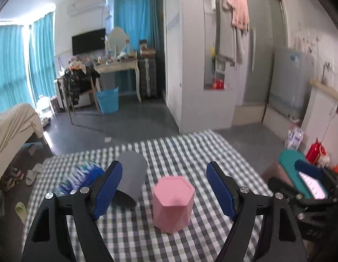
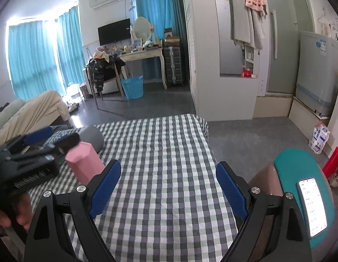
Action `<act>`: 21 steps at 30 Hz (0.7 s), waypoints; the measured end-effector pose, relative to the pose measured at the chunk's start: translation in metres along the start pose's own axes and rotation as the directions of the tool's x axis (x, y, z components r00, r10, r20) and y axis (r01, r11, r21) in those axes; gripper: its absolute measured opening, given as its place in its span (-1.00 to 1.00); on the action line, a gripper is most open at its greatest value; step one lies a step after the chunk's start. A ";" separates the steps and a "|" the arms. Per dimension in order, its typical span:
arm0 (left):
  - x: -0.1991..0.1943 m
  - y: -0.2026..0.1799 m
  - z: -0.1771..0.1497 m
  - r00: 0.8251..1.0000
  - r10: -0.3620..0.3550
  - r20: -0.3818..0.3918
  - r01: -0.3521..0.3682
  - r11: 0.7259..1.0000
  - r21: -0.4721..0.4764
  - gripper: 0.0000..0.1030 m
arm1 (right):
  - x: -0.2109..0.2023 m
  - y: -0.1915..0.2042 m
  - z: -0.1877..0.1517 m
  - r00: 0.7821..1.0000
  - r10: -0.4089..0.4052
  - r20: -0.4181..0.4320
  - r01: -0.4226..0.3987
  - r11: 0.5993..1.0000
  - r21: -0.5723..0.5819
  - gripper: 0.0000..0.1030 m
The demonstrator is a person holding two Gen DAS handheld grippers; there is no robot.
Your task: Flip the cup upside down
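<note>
A pink faceted cup (image 1: 173, 203) stands upside down on the checked tablecloth (image 1: 190, 152), its flat base on top. My left gripper (image 1: 164, 191) is open, its blue pads either side of the cup and apart from it. A grey cup (image 1: 132, 178) lies tilted on its side just behind the left pad. In the right wrist view the pink cup (image 2: 84, 167) and grey cup (image 2: 92, 139) sit at the left, next to the left gripper (image 2: 49, 144). My right gripper (image 2: 169, 188) is open and empty over the cloth (image 2: 160, 144).
A blue patterned packet (image 1: 81, 176) lies at the table's left. A teal stool (image 2: 299, 174) with a lit phone (image 2: 313, 205) stands right of the table, a red bottle (image 2: 334, 163) beyond it. Floor, bed, and furniture lie past the table's far edge.
</note>
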State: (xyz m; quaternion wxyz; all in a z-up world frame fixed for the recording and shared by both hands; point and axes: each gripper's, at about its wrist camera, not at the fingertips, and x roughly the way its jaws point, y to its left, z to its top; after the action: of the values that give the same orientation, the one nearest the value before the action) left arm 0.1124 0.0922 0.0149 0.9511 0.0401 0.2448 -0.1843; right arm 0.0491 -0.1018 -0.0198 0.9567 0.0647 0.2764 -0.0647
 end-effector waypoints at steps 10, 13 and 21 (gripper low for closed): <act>-0.094 0.034 -0.008 0.988 0.090 0.125 -0.080 0.993 -0.083 0.70 | -0.061 0.029 -0.002 0.995 0.029 0.099 -0.024 0.998 -0.056 0.73; -0.116 0.045 -0.024 0.984 0.115 0.135 -0.101 0.990 -0.102 0.70 | -0.077 0.041 -0.008 0.992 0.043 0.116 -0.035 0.996 -0.077 0.73; -0.132 0.061 -0.072 0.972 0.191 0.136 -0.171 0.975 -0.145 0.88 | -0.095 0.066 -0.033 0.983 0.072 0.167 -0.052 0.991 -0.121 0.93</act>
State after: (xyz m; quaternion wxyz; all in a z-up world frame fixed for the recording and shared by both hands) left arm -0.0049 0.2047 0.0143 0.9801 -0.0145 0.1799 -0.0824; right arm -0.0370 -0.0237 0.0094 0.9805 0.0116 0.1946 -0.0241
